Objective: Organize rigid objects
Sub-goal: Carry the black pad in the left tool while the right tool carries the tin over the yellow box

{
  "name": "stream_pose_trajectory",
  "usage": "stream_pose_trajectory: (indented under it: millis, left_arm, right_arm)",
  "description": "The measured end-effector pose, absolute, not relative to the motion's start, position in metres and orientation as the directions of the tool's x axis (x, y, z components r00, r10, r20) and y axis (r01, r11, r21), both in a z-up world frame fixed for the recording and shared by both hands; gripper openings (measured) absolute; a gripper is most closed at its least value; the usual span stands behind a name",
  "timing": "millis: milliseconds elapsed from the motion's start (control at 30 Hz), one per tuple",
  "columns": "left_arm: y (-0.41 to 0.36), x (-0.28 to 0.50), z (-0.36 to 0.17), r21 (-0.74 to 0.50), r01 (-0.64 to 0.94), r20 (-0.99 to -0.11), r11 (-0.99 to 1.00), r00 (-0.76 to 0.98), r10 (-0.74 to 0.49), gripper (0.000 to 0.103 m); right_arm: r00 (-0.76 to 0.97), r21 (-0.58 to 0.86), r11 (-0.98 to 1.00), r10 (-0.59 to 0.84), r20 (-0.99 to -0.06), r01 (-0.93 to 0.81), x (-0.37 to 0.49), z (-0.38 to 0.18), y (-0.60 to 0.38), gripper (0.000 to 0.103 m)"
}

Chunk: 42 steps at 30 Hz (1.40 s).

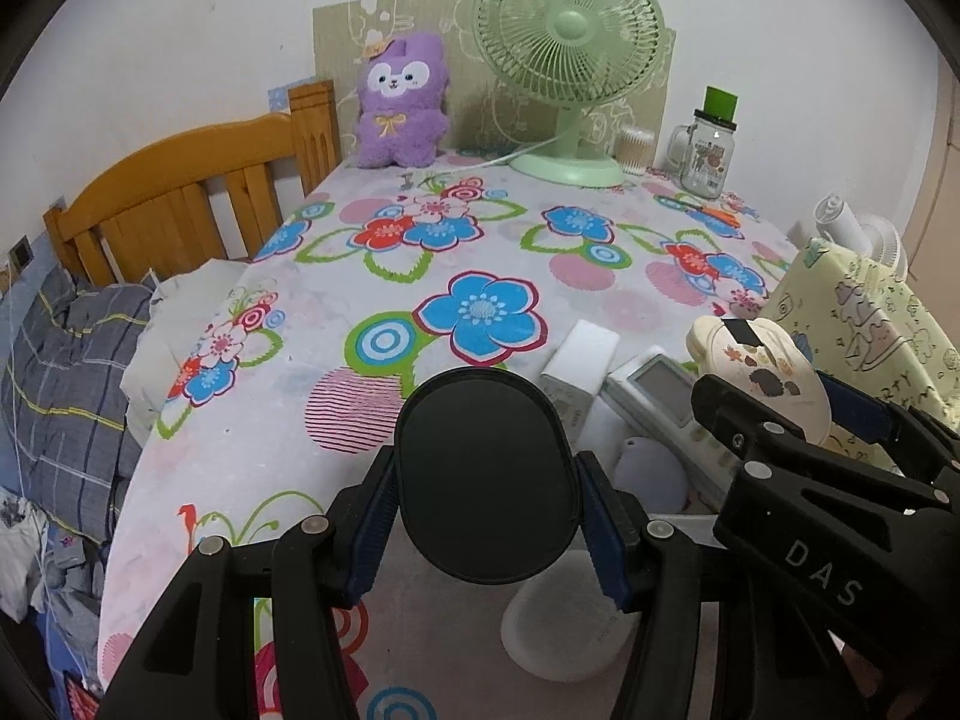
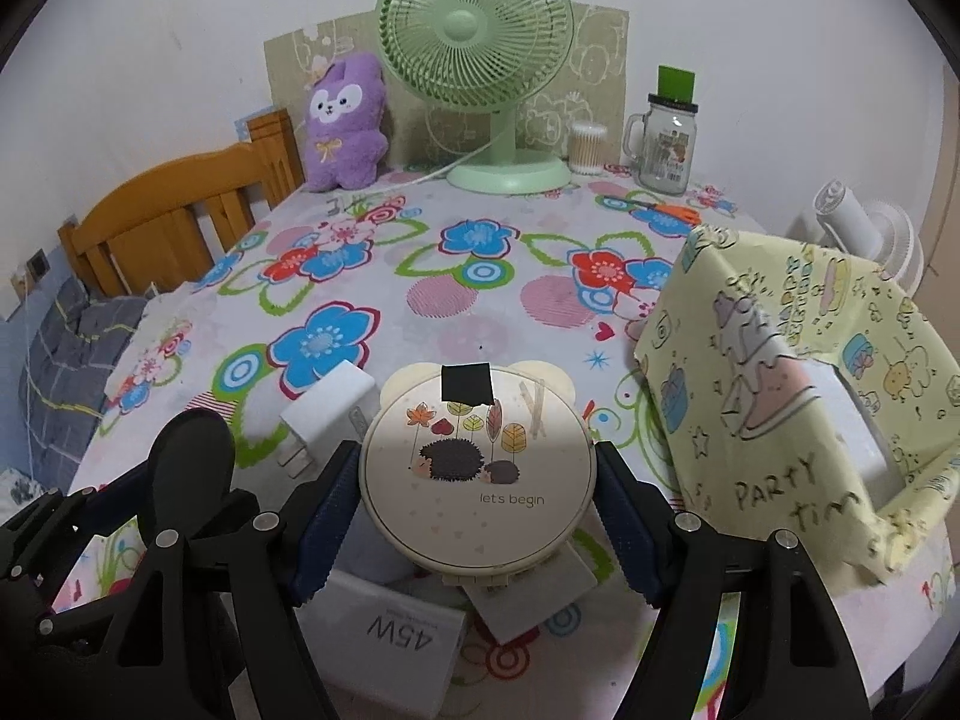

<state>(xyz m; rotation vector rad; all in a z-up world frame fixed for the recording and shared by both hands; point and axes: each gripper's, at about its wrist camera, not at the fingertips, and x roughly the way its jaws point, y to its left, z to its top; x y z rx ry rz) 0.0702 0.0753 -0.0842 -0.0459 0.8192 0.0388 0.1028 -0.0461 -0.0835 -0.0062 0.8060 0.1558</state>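
The left hand-held gripper pinches a black oval case above the flowered worktop. Just beside it, the right hand-held gripper pinches a round cream compact over a white charger and remote.

Black case: a matte black oval hard case, smooth and unmarked, closed, gripped by its long sides and raised above the flowered cloth.
Cream compact: a round cream plastic case with two ear-like bumps, a hedgehog print, the words "let's begin" and a black tape square near its top edge; closed, face up, clamped at both sides.
White charger: a white block-shaped plug adapter lying on the cloth, just left of the compact.
White box: a flat white carton marked "45W", lying beneath the compact.
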Motion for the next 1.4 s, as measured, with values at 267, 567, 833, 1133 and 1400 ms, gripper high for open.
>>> stream_pose_trajectory:
  millis: [267, 567, 833, 1133, 1400]
  left_arm:
    - [0.065, 0.056, -0.068, -0.029, -0.035, -0.707, 0.999, 0.707, 0.004, 0.059]
    - [0.051, 0.044, -0.048, -0.029, -0.022, -0.689, 0.999, 0.725, -0.004, 0.059]
    - [0.039, 0.040, -0.031, -0.026, 0.002, -0.682, 1.000, 0.731, -0.019, 0.059]
    - [0.023, 0.038, -0.012, -0.024, 0.027, -0.663, 0.999, 0.748, -0.036, 0.059]
    - [0.004, 0.042, 0.003, -0.032, 0.063, -0.658, 0.998, 0.750, -0.068, 0.059]
  right_arm:
    - [0.711, 0.052, 0.990, 0.132, -0.691, -0.133, 0.085, -0.065, -0.055, 0.077]
    - [0.731, 0.046, 0.990, 0.129, -0.670, -0.133, 0.069, -0.043, -0.069, 0.077]
    - [0.743, 0.044, 0.991, 0.126, -0.657, -0.129, 0.060, -0.024, -0.080, 0.077]
    - [0.760, 0.047, 0.991, 0.123, -0.638, -0.122, 0.057, -0.003, -0.097, 0.077]
    - [0.769, 0.055, 0.992, 0.122, -0.627, -0.112, 0.057, 0.012, -0.117, 0.077]
